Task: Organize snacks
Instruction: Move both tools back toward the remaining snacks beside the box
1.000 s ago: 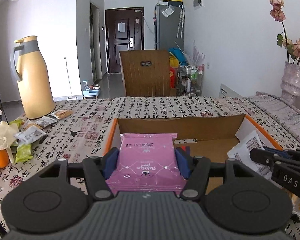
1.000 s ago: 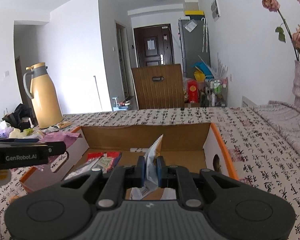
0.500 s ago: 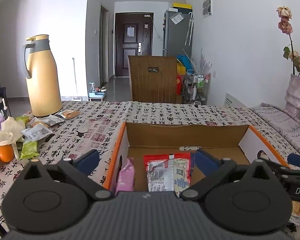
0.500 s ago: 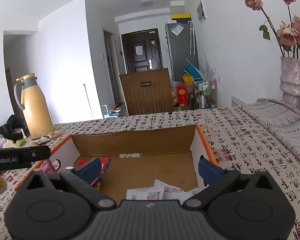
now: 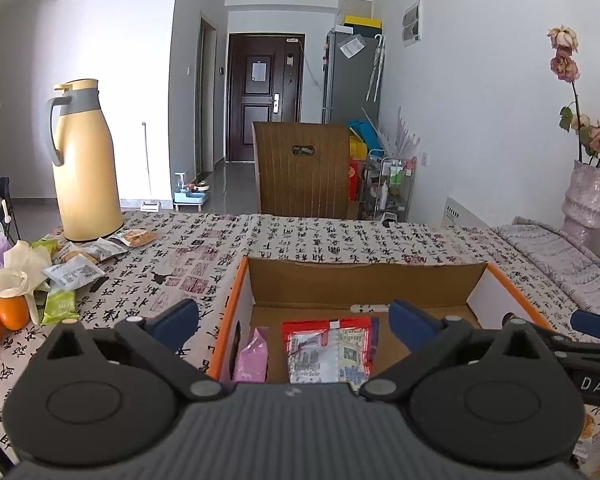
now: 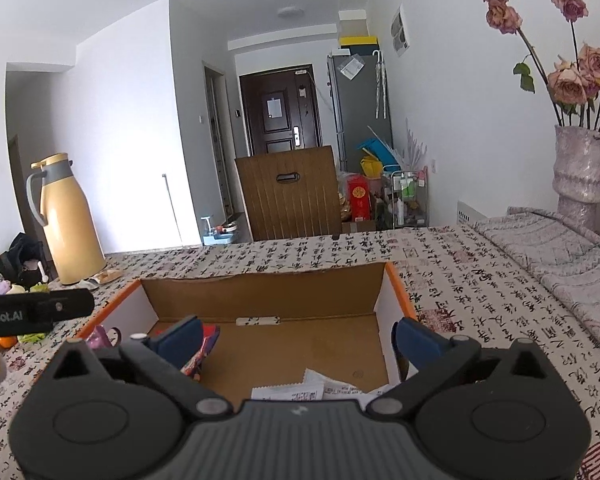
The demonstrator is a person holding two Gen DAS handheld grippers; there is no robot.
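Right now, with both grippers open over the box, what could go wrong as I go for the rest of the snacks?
1. The pink packet stands on edge against the box wall; a bump could tip it over.
2. The loose snacks lie beside the oranges and the yellow jug; a wide sweep by the left gripper might roll fruit or knock the jug.
3. The right gripper hangs close by; the two could collide over the box.

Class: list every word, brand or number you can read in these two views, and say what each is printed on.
"DAS": right gripper's body, cut off by the frame.
"Robot.AI": left gripper's body, start cut off.
Tablecloth: calligraphy, too blurred to read.
Red packet, white packet: print too small.
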